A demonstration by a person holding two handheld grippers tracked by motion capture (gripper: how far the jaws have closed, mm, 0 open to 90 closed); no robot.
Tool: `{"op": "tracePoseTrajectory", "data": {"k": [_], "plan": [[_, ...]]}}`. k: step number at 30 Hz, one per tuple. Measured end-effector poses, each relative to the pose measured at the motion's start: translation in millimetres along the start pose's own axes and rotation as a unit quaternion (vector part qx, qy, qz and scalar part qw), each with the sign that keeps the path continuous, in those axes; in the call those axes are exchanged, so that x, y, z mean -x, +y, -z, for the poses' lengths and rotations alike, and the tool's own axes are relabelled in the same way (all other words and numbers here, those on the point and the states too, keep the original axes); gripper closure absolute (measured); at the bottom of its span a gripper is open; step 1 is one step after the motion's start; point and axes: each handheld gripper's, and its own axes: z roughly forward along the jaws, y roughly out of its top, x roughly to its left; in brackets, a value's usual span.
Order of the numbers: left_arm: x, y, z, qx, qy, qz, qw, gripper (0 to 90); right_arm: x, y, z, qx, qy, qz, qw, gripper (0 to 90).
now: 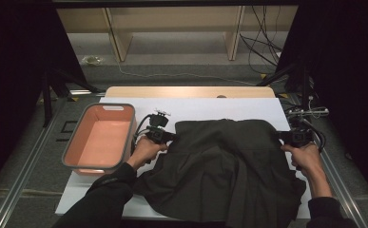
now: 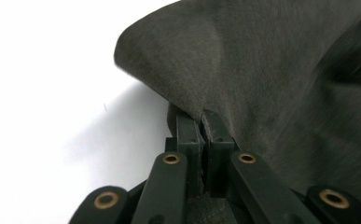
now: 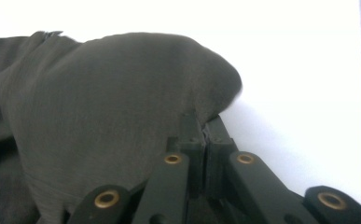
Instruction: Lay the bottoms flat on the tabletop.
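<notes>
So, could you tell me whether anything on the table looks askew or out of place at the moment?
Nothing looks damaged or spilled. The dark garment lies rumpled, its near hem hanging over the white sheet's front edge. The left gripper and right gripper pinch its far corners, jaws shut on the cloth. The pink bin sits square at the left.

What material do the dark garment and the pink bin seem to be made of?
The dark garment looks like a woven, matte cloth: it drapes in soft folds and shows a fine, slightly fuzzy grain in both gripper views. The pink bin looks like smooth moulded plastic with a grey rim, though its exact material is uncertain.
</notes>
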Motion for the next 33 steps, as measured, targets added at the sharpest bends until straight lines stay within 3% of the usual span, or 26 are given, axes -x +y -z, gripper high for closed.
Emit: {"op": "tracePoseTrajectory", "data": {"k": [5, 8, 15, 18, 20, 23, 27, 30, 33], "plan": [[1.9, 21.8, 23.2, 0.049, -0.006, 0.003, 0.9988, 87.1, 4.6, 17.3, 21.3, 0.034, -0.017, 0.003, 0.9993, 89.4], [4.5, 33.8, 33.8, 0.073, 0.003, 0.000, 0.9973, 87.3, 1.0, 29.4, 32.0, 0.055, -0.022, 0.009, 0.9982, 89.5], [-1.5, 56.7, 66.4, 0.113, 0.021, -0.001, 0.9933, 87.7, -15.9, 43.8, 30.5, 0.078, -0.022, 0.027, 0.9963, 89.5], [-9.1, 63.1, 78.9, 0.132, 0.030, 0.010, 0.9908, 87.8, -26.2, 47.7, 24.6, 0.086, -0.016, 0.031, 0.9957, 89.5], [-11.5, 63.3, 80.1, 0.129, 0.027, 0.014, 0.9912, 87.6, -33.8, 50.8, 19.3, 0.088, -0.015, 0.035, 0.9953, 89.5], [-10.0, 58.8, 78.2, 0.116, 0.021, 0.008, 0.9930, 87.5, -42.4, 58.2, 13.3, 0.082, -0.031, 0.052, 0.9948, 89.7], [-8.3, 54.7, 71.9, 0.110, 0.017, 0.004, 0.9938, 87.8, -42.8, 77.1, 24.5, 0.103, -0.060, 0.055, 0.9913, 89.8], [-8.6, 54.7, 68.0, 0.116, 0.014, 0.010, 0.9931, 88.0, -41.1, 91.9, 35.7, 0.122, -0.069, 0.047, 0.9891, 89.8], [-10.5, 56.8, 69.3, 0.125, 0.024, 0.014, 0.9917, 88.1, -44.1, 96.3, 36.2, 0.121, -0.071, 0.050, 0.9888, 89.7]]}}
